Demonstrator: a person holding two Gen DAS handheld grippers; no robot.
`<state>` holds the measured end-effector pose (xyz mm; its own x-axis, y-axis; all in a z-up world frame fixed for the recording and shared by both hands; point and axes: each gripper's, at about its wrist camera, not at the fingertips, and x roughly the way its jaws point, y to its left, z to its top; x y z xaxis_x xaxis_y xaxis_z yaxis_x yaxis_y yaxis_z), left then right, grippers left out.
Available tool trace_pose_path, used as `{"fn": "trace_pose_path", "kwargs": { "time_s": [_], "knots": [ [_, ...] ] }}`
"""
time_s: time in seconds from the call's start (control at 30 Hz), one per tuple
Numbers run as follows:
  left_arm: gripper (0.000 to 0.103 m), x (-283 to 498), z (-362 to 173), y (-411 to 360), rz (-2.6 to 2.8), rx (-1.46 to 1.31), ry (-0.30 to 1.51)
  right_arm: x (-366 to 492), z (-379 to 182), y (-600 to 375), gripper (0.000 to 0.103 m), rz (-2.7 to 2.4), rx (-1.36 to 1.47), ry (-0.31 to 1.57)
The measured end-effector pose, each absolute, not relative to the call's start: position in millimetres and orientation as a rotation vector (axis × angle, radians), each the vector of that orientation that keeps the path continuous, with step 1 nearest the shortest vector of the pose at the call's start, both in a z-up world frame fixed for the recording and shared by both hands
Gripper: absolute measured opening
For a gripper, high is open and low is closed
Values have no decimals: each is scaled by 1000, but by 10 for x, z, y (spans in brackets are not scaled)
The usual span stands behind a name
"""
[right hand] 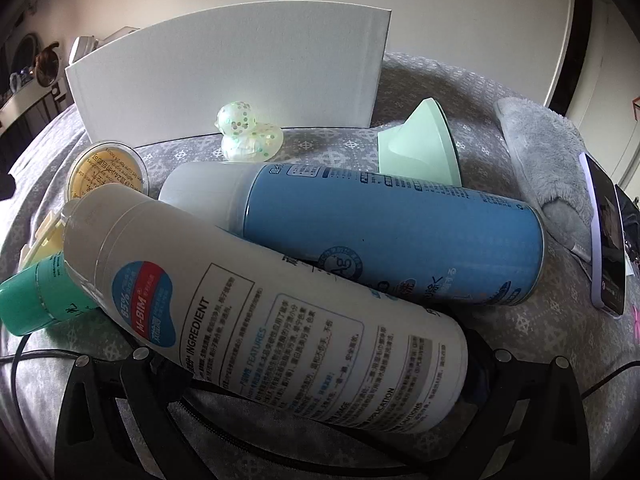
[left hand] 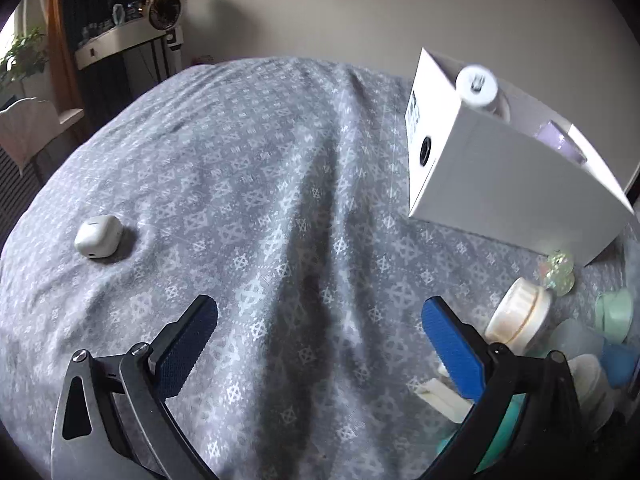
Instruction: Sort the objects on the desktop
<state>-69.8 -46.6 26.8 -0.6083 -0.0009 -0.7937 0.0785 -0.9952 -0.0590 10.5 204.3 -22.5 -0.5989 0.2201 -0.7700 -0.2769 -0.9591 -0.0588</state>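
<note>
Your left claw (left hand: 318,344) hangs wide and empty over the grey cloth (left hand: 260,168). Steer it to the white earbud case (left hand: 99,237) far left, straddle it squarely, then carry it to the white box (left hand: 500,176). Right claw: cannot tell, the white spray can (right hand: 260,300) hides it.

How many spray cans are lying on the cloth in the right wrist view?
2. The white spray can lies nearest the camera, across the blue spray can behind it. Others may be hidden behind the white box.
</note>
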Motion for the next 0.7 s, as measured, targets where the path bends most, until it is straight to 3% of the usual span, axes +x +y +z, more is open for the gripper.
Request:
{"fn": "trace_pose_path", "kwargs": {
  "time_s": [0.07,0.13,0.7],
  "knots": [
    [103,-802,-71,-452,-2742,1479,70,105,-225,2043,103,2583,-1231,96],
    [103,-635,-37,-414,-2819,1317,23,105,-224,2043,103,2583,-1230,97],
    [103,-602,-30,-388,-2814,1332,32,101,-222,2078,103,2582,-1232,98]
  ]
}}
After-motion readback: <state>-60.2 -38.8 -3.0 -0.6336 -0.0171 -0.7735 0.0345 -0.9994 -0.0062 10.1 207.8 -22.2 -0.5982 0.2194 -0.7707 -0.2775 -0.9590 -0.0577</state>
